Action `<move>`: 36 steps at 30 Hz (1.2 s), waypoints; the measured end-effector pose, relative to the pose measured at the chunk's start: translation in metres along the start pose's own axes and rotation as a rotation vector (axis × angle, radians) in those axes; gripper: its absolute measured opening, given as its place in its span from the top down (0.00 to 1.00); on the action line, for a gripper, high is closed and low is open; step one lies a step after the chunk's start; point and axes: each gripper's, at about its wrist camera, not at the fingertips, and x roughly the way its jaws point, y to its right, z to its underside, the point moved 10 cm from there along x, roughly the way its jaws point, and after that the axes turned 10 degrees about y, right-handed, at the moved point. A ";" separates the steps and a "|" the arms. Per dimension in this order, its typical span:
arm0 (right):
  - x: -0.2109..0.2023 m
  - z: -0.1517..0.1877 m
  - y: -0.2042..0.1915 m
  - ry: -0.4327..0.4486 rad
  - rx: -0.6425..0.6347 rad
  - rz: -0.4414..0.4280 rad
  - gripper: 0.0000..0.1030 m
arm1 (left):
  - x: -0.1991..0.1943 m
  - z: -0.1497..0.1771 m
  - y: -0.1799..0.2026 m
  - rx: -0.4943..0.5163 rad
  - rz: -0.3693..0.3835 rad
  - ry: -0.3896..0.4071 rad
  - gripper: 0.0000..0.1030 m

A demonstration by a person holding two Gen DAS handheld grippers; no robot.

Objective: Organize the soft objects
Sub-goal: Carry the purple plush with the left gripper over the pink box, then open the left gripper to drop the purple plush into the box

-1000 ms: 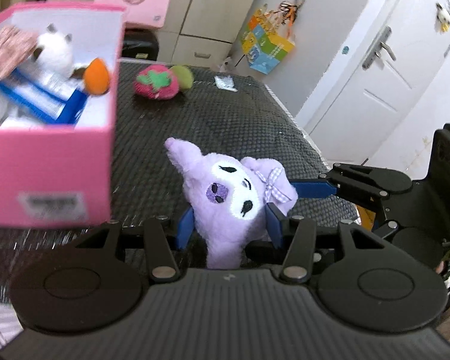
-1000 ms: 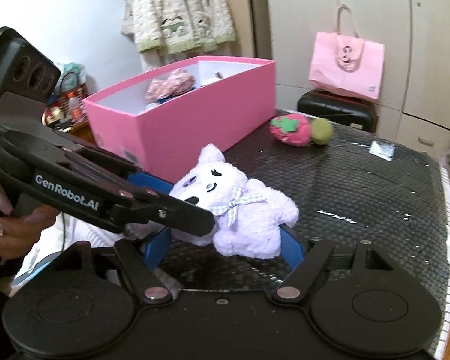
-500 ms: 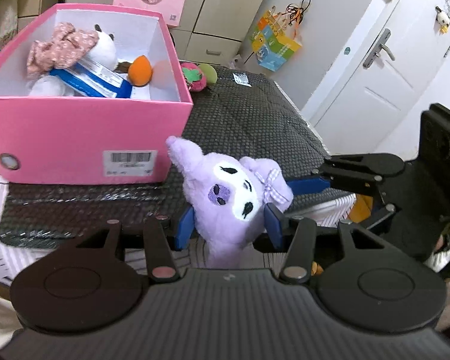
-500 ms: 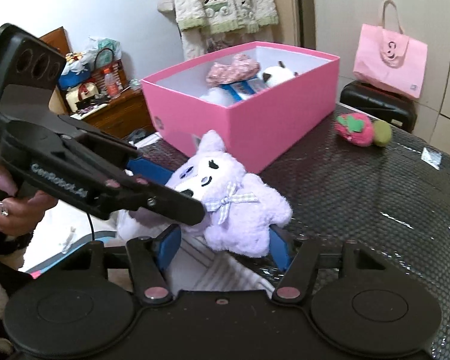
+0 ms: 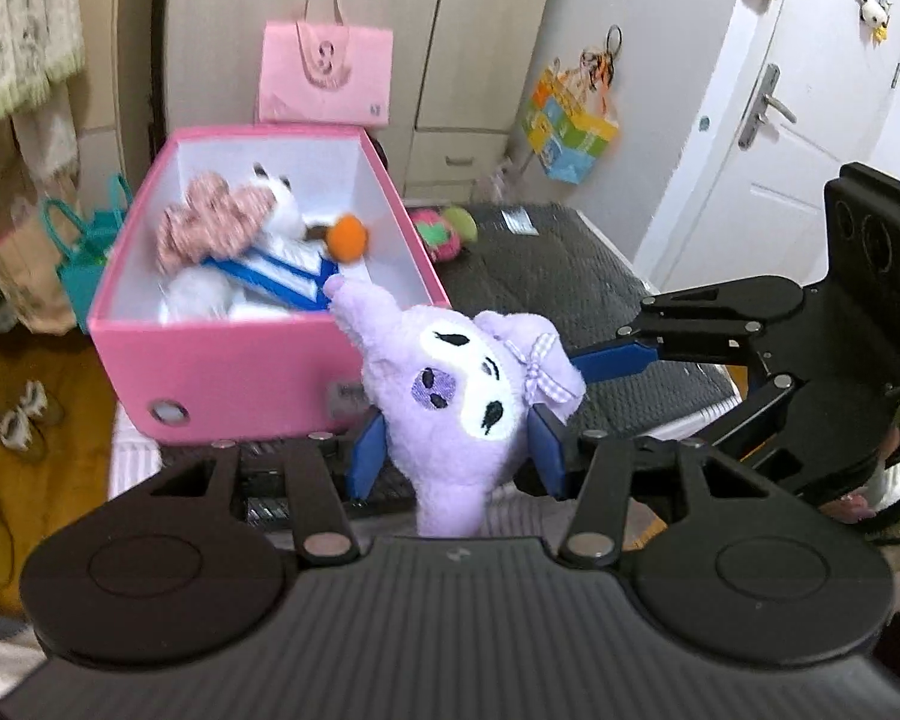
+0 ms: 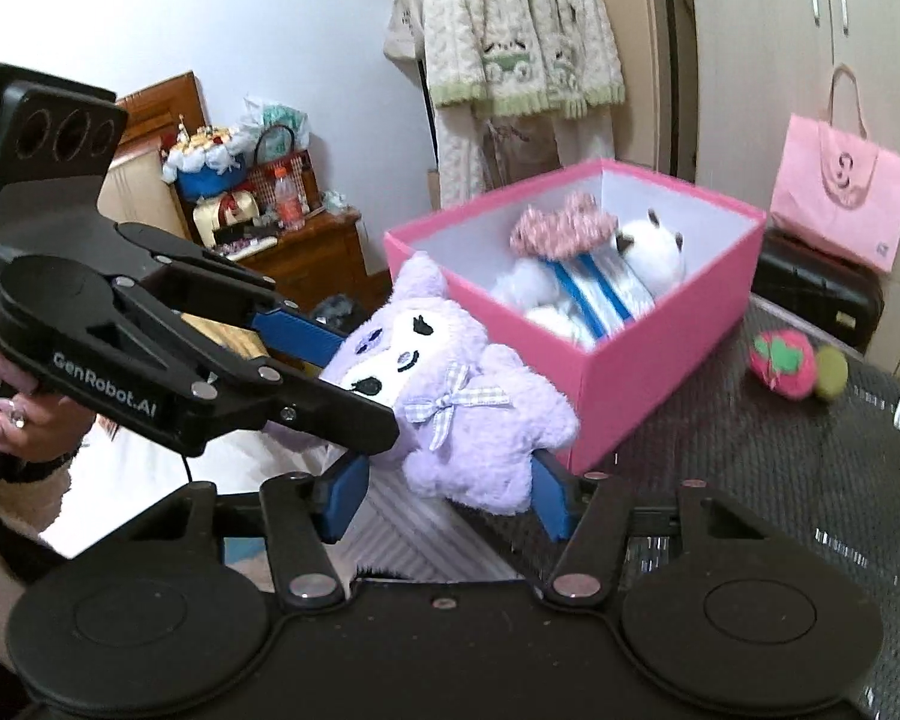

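A purple plush toy with a white face and a checked bow is held in the air by both grippers, in front of an open pink box. My left gripper is shut on its head. My right gripper is shut on its body. The box holds several soft things: a white plush, a pink fuzzy item, an orange ball and a blue and white pack. A pink strawberry plush with a green ball lies on the black table.
The black textured table stretches right of the box. A pink bag stands behind the box by wardrobe doors. A wooden dresser with clutter is at the left. A white door is at the right.
Both grippers have lifted the purple plush off the table and carried it up, level with the box's near end. The box's inside now shows more from above.
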 end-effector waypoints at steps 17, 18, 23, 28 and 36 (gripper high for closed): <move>0.078 -0.084 0.030 0.054 0.020 -0.006 0.38 | 0.032 -0.070 -0.091 -0.102 -0.109 0.161 0.49; 0.084 -0.086 0.033 0.049 0.025 -0.009 0.38 | 0.037 -0.072 -0.097 -0.109 -0.116 0.156 0.49; 0.116 -0.080 0.049 -0.005 0.090 -0.023 0.38 | 0.063 -0.064 -0.126 -0.183 -0.128 0.101 0.49; 0.139 -0.068 0.058 -0.047 0.123 -0.028 0.38 | 0.077 -0.056 -0.140 -0.175 -0.161 0.076 0.49; 0.139 -0.065 0.069 -0.051 0.083 0.021 0.38 | 0.058 -0.062 -0.140 -0.126 -0.214 0.105 0.39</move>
